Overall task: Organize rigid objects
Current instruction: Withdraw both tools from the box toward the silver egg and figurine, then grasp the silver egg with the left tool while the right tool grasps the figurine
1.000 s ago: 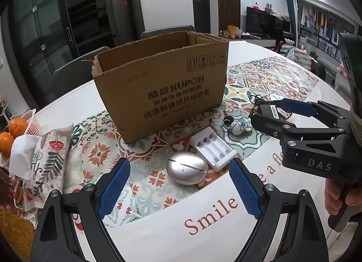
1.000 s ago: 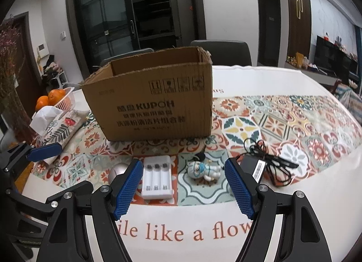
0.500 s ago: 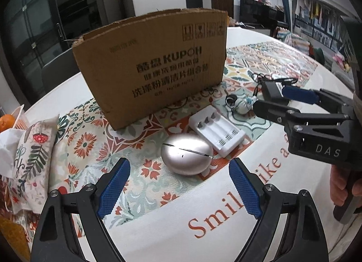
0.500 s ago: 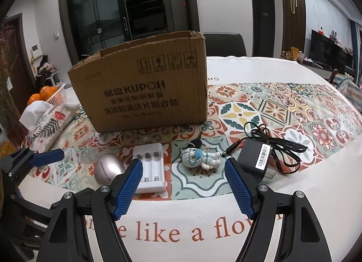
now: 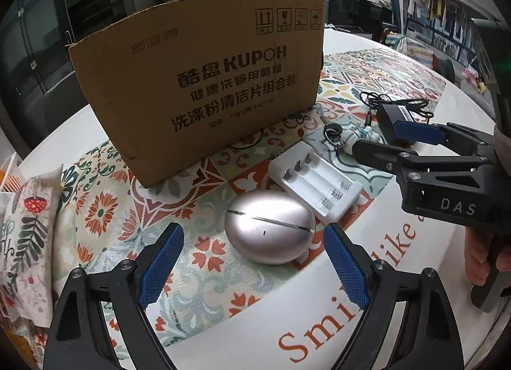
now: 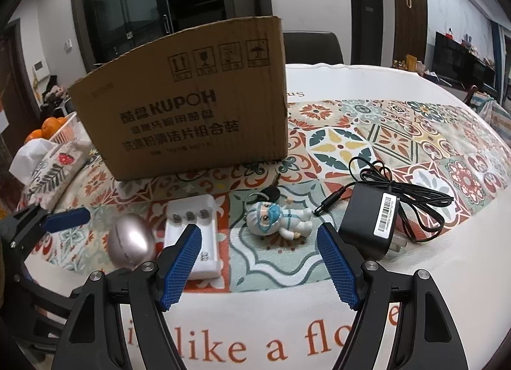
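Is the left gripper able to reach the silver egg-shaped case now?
Probably yes: the left gripper is open, the silver egg-shaped case lies just ahead between its fingers, and nothing blocks the way.

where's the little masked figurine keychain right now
In the right wrist view the small white masked figurine keychain lies on the patterned tablecloth, between the white plastic battery charger on its left and the black power adapter on its right.

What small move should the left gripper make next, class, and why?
Probably ease the left gripper forward so its open jaws straddle the silver egg-shaped case. The case lies just ahead, centred between the pads, untouched; the cardboard box stands behind it.
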Demonstrator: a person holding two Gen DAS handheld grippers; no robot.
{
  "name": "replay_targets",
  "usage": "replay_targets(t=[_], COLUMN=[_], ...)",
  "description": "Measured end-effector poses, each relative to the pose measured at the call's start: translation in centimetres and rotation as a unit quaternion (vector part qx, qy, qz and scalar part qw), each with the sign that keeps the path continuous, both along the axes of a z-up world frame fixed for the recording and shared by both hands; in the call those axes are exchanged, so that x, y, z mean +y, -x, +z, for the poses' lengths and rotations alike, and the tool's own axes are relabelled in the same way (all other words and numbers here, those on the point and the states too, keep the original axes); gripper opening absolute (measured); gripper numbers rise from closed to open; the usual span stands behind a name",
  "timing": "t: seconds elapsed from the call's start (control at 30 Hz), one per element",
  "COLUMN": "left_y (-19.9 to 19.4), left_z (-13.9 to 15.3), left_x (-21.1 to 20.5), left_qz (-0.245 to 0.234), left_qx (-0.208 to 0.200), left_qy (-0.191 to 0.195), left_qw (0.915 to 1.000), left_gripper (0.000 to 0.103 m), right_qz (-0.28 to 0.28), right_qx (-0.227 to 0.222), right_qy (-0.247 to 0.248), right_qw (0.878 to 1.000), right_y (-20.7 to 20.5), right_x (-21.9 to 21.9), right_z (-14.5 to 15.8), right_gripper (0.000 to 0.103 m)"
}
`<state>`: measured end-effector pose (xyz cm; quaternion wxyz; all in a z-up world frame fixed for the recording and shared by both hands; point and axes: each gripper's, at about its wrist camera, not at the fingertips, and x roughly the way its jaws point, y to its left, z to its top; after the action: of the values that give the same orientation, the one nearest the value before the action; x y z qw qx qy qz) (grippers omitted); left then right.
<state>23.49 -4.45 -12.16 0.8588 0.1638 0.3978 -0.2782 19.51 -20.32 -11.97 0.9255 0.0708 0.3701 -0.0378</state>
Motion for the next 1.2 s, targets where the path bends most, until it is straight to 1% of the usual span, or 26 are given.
replay_targets(t=[0.1, 0.4, 0.57, 0.6, 0.63, 0.7, 0.73, 0.8, 0.83, 0.87, 1.03, 1.2], left_y=[-0.5, -1.5, -2.3, -2.5, -2.5, -2.5, -2.5, -2.5, -2.5, -2.5, -2.6, -2.1], left_z=[-0.2, -1.0, -1.7, -1.8, -1.9, -1.9, -1.9, -1.9, -1.9, -1.8, -1.5, -0.5], left_x=[0.1, -0.1, -0.1, -0.1, -0.1, 0.0, 0.0, 0.1, 0.1, 0.2, 0.6, 1.1], left_qz=[0.004, -0.007, -0.004, -0.003, -0.001, 0.003, 0.005, 0.010, 0.013, 0.017, 0.042, 0.057], left_qx=[0.006, 0.019, 0.046, 0.049, 0.053, 0.048, 0.049, 0.050, 0.051, 0.052, 0.055, 0.046], left_qy=[0.010, 0.022, 0.031, 0.034, 0.036, 0.035, 0.036, 0.036, 0.036, 0.038, 0.056, 0.069], left_qw=[0.9999, 0.9996, 0.9985, 0.9982, 0.9979, 0.9982, 0.9981, 0.9980, 0.9980, 0.9978, 0.9960, 0.9950], left_gripper=[0.089, 0.086, 0.071, 0.069, 0.065, 0.064, 0.064, 0.064, 0.064, 0.064, 0.064, 0.064], right_qz=[-0.003, -0.009, -0.011, -0.011, -0.010, -0.010, -0.009, -0.010, -0.011, -0.008, -0.004, 0.005], right_qx=[0.000, 0.004, 0.025, 0.028, 0.030, 0.034, 0.035, 0.039, 0.042, 0.045, 0.039, 0.017], right_qy=[0.002, 0.010, -0.001, -0.003, -0.005, -0.004, -0.005, -0.008, -0.010, -0.016, -0.019, 0.003], right_qw=[1.000, 1.000, 1.000, 1.000, 0.999, 0.999, 0.999, 0.999, 0.999, 0.999, 0.999, 1.000], right_y=[-0.6, -1.6, -2.6, -2.8, -2.9, -3.1, -3.2, -3.2, -3.4, -3.5, -3.5, -2.5], right_x=[-0.2, -0.3, -0.7, -0.7, -0.8, -0.8, -0.8, -0.9, -1.0, -1.1, -1.2, -0.6], right_z=[-0.1, -0.8, -1.5, -1.6, -1.6, -1.7, -1.8, -1.9, -2.0, -2.2, -2.1, -1.2], right_gripper=[0.075, 0.075, 0.075, 0.075, 0.075, 0.075, 0.074, 0.067, 0.058, 0.055, 0.055, 0.055])
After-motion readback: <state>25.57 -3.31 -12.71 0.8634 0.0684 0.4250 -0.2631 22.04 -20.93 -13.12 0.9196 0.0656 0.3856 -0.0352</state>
